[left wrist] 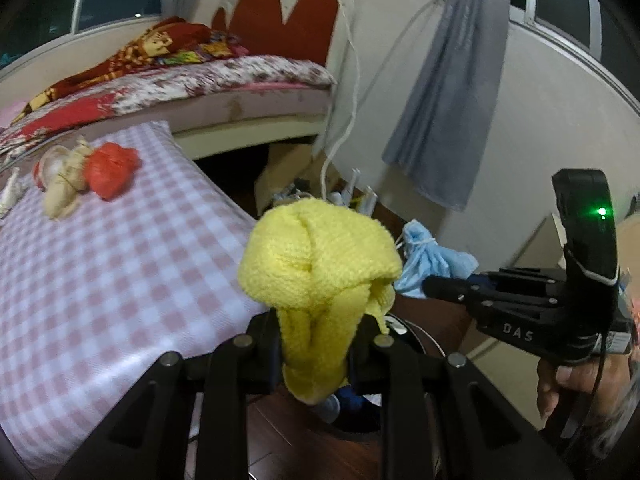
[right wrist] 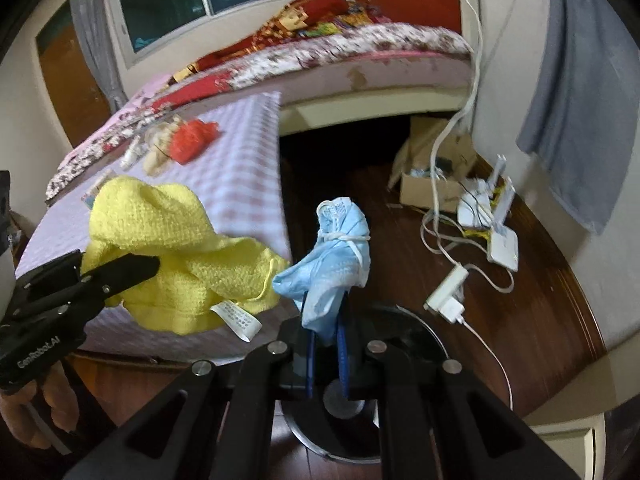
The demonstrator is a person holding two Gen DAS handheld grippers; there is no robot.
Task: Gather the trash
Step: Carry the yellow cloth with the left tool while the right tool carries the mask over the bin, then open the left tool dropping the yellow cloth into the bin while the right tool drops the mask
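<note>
My left gripper (left wrist: 316, 360) is shut on a yellow knitted cloth (left wrist: 320, 264), held up beside the checked table's near corner; it also shows in the right wrist view (right wrist: 172, 256). My right gripper (right wrist: 326, 360) is shut on a crumpled light blue face mask (right wrist: 336, 264), held above a round black bin (right wrist: 400, 360) on the floor; the mask also shows in the left wrist view (left wrist: 428, 260). On the pink checked table (left wrist: 100, 280) lie an orange-red crumpled bag (left wrist: 110, 170) and beige trash (left wrist: 64, 184).
A bed with a floral mattress (left wrist: 200, 84) stands behind the table. On the dark wooden floor are a cardboard box (right wrist: 432, 172), white routers (right wrist: 492, 216), a power strip with cables (right wrist: 448, 296). A grey curtain (left wrist: 448, 92) hangs at the right wall.
</note>
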